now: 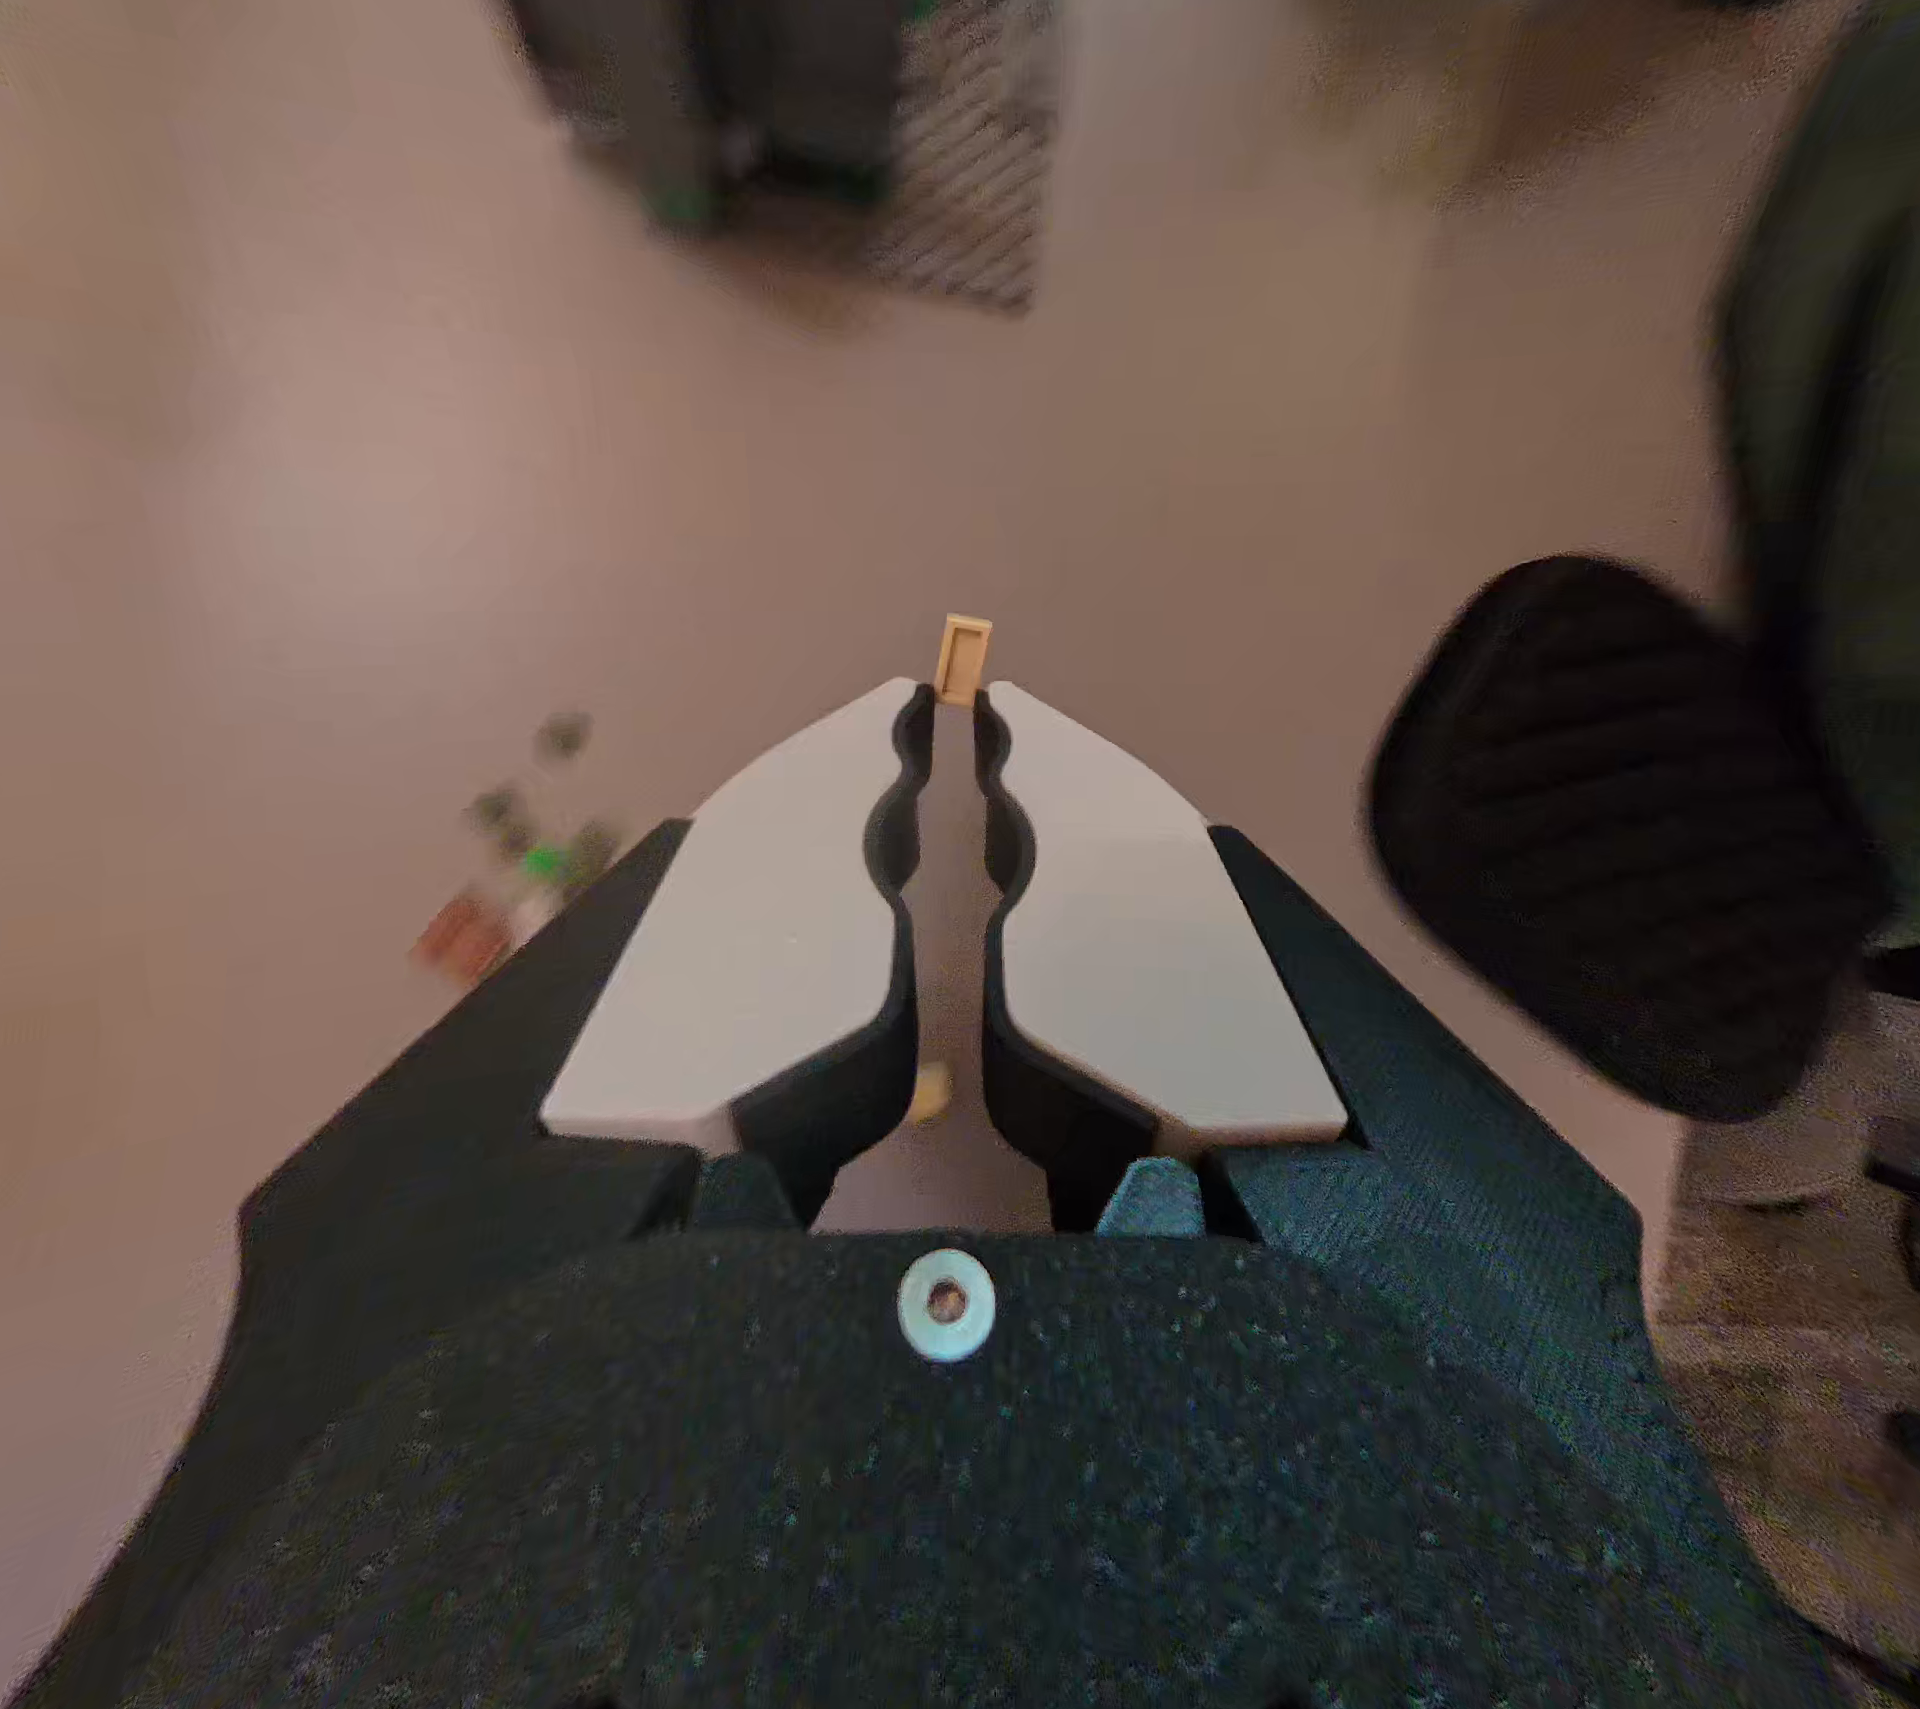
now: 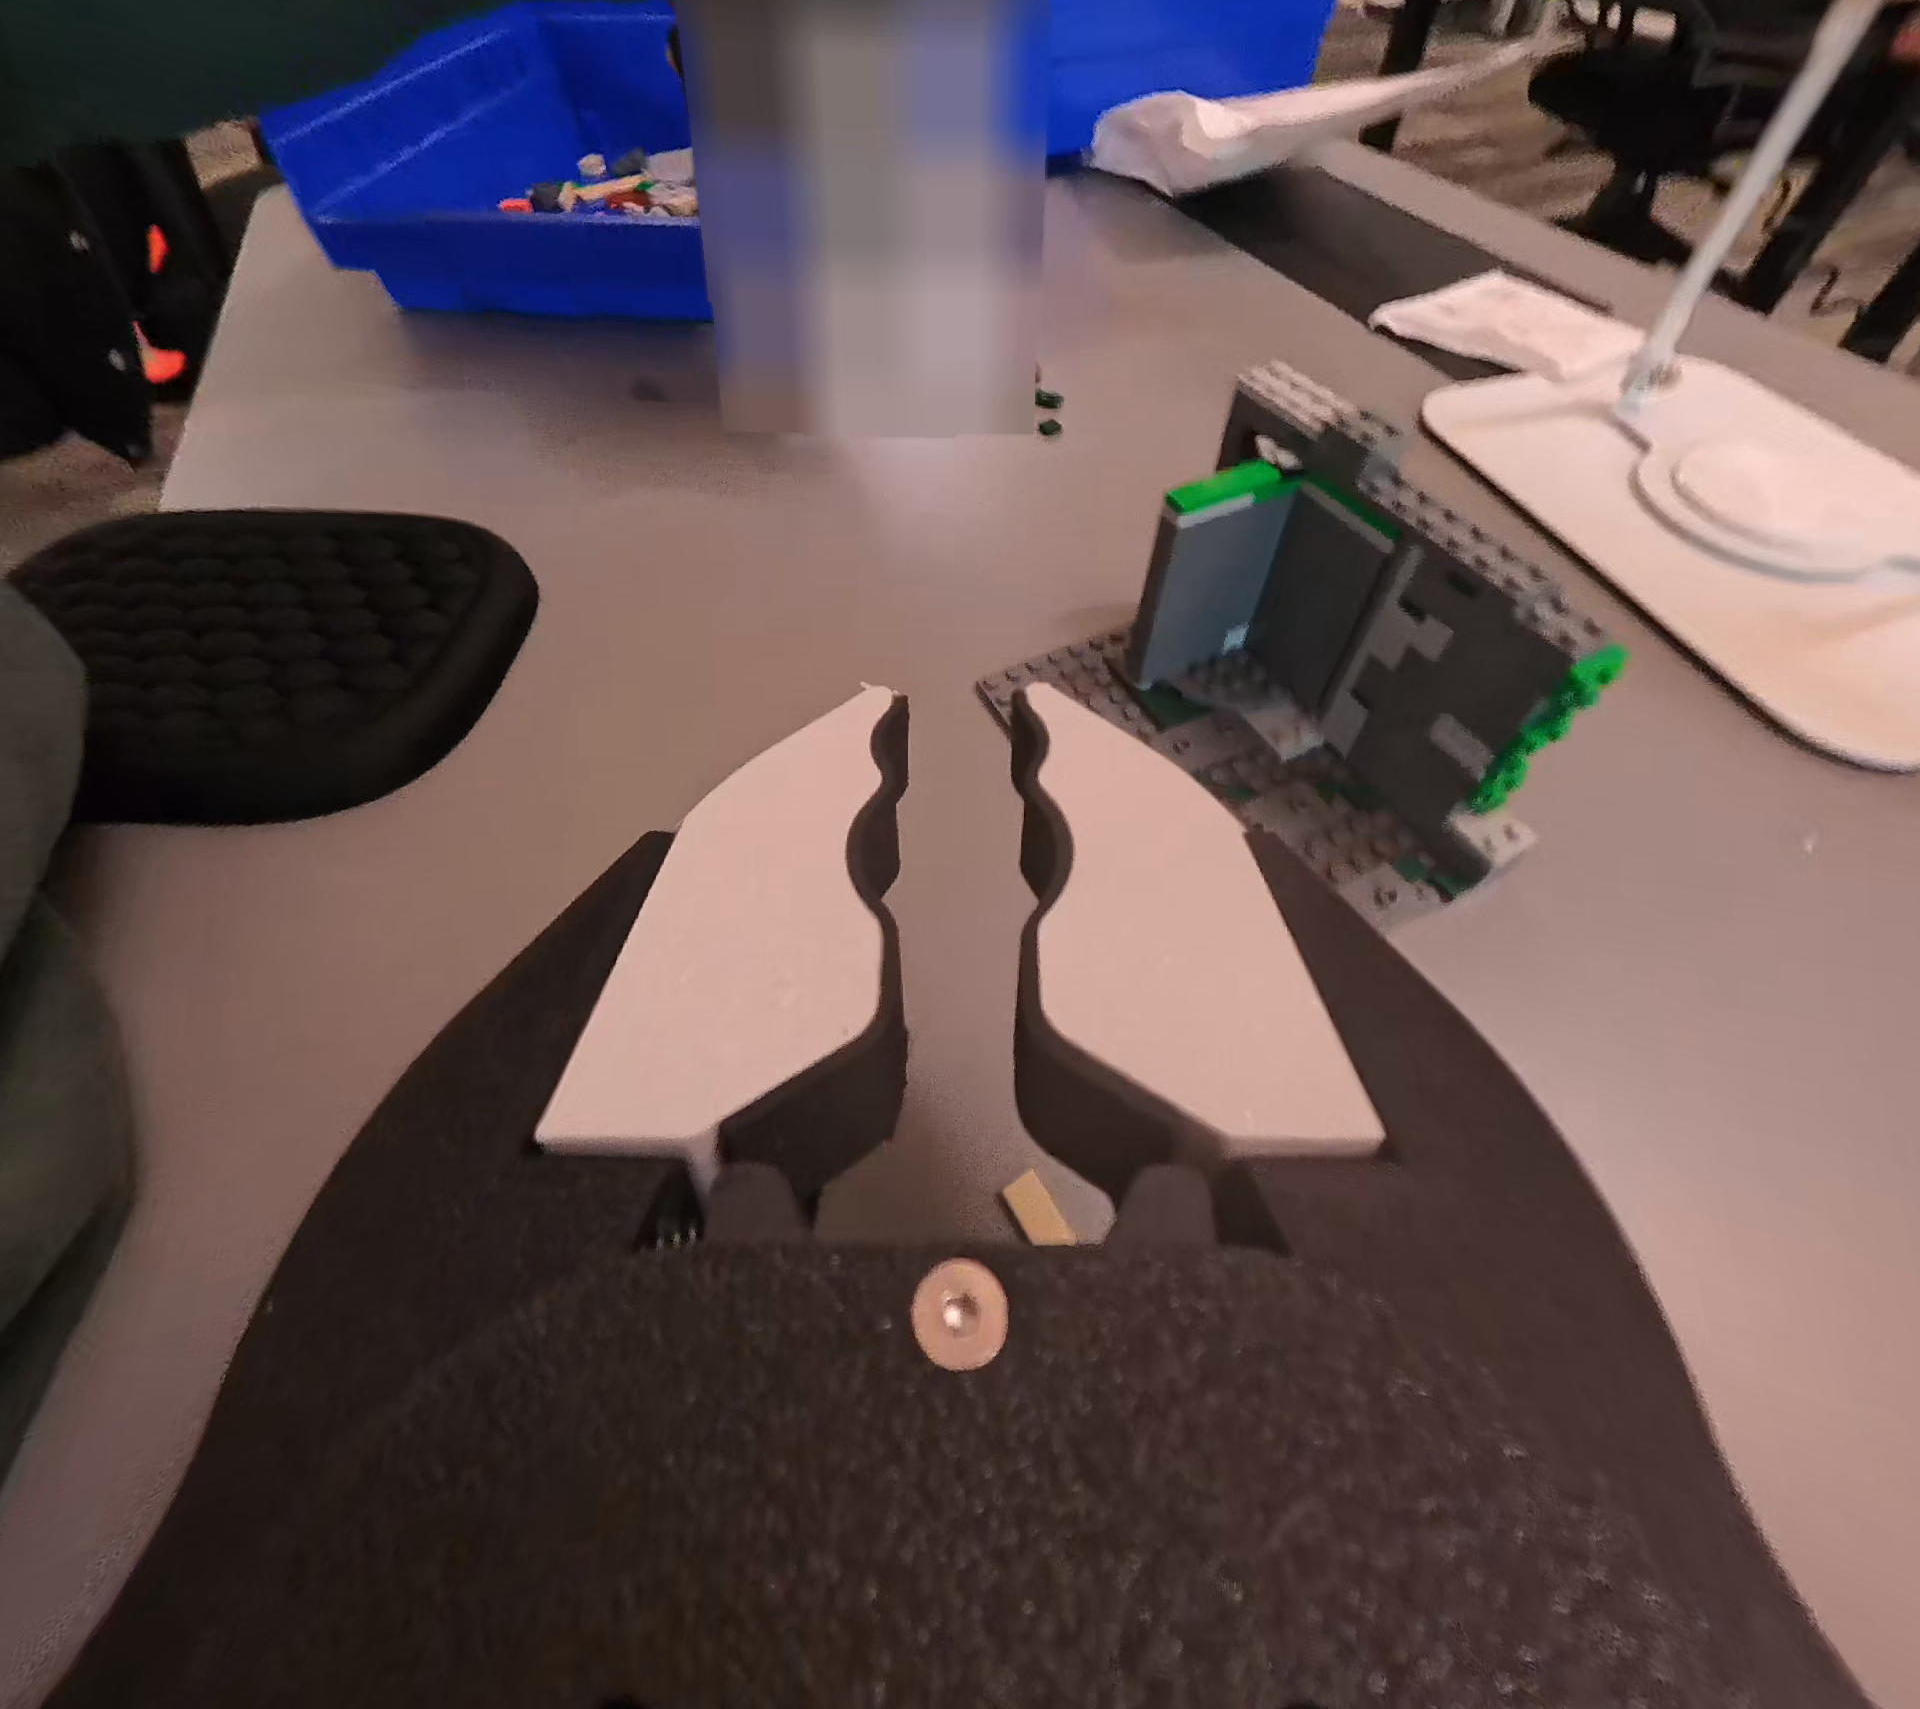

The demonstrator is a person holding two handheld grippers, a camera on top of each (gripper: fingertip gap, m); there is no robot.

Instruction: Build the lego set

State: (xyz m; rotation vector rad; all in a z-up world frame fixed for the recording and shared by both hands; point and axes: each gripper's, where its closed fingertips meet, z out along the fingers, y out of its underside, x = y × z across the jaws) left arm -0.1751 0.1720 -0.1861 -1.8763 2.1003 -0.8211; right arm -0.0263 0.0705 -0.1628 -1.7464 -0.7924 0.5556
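Note:
My left gripper is shut on a small tan lego piece, held upright at the fingertips above the grey table. The grey and green lego build lies blurred far ahead in the left wrist view. In the right wrist view the same build stands on its grey baseplate, just right of my right gripper. The right gripper is open and empty, low over the table. A tan lego piece lies on the table under its fingers.
A blue bin with several loose lego pieces stands at the back left. A black chair armrest is at the left edge, and it also shows in the left wrist view. A white lamp base sits at the right. Loose pieces lie left of the left gripper. My hands' fingertips stand some 20 cm from each other.

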